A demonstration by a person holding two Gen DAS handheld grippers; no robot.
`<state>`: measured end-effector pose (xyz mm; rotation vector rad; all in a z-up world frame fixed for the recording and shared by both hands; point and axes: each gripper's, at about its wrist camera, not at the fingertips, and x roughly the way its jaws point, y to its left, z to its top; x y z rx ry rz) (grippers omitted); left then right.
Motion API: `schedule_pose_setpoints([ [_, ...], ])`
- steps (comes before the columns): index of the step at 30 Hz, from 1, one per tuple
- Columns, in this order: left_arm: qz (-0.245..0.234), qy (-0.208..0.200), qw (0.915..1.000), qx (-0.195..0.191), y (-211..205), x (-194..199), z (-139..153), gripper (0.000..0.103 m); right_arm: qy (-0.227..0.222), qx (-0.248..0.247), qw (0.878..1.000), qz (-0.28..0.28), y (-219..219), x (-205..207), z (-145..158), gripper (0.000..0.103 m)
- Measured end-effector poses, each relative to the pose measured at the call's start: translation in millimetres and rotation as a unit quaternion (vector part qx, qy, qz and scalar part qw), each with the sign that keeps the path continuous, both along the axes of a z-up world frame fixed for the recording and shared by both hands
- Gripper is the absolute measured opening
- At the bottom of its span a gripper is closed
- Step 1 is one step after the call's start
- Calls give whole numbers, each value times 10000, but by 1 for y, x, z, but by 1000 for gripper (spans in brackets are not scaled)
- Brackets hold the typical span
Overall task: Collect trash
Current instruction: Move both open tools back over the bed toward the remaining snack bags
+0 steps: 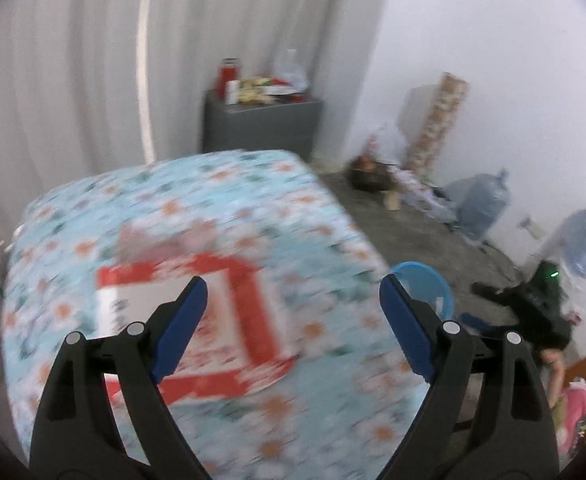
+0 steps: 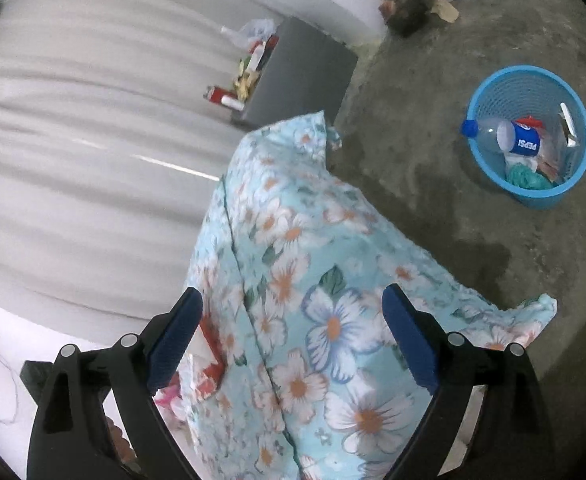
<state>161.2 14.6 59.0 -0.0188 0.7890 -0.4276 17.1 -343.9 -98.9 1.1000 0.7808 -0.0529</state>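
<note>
The blue mesh wastebasket [image 2: 529, 136] on the concrete floor already holds a Pepsi bottle [image 2: 503, 138] and wrappers. A red-and-white wrapper [image 1: 197, 320] remains mid-table on the floral tablecloth [image 1: 313, 216]. The left gripper [image 1: 293, 328] and right gripper [image 2: 293, 336] are both spread, empty.

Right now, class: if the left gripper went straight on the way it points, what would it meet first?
Probably the red-and-white packet lying on the floral cloth; the open left gripper frames it, though blur hides depth.
</note>
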Motion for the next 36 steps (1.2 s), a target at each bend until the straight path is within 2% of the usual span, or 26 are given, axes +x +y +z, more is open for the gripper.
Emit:
schedule_pose_setpoints([
  [4,449,88,9989,22,43,-9,-10,83,-36,-70,9997,251,18,8,7,89],
  [8,715,76,9974,27,61,-13,-14,83,-49,-273,9988,399,31,11,16,89],
  [15,669,-36,9977,62,61,-17,-12,83,-96,-364,9979,523,42,13,24,89],
  [21,605,27,9981,107,52,-15,-14,83,-105,-323,9981,511,42,11,25,89],
  [36,683,88,9976,88,56,-12,-20,83,-105,-312,9981,528,45,11,24,89],
])
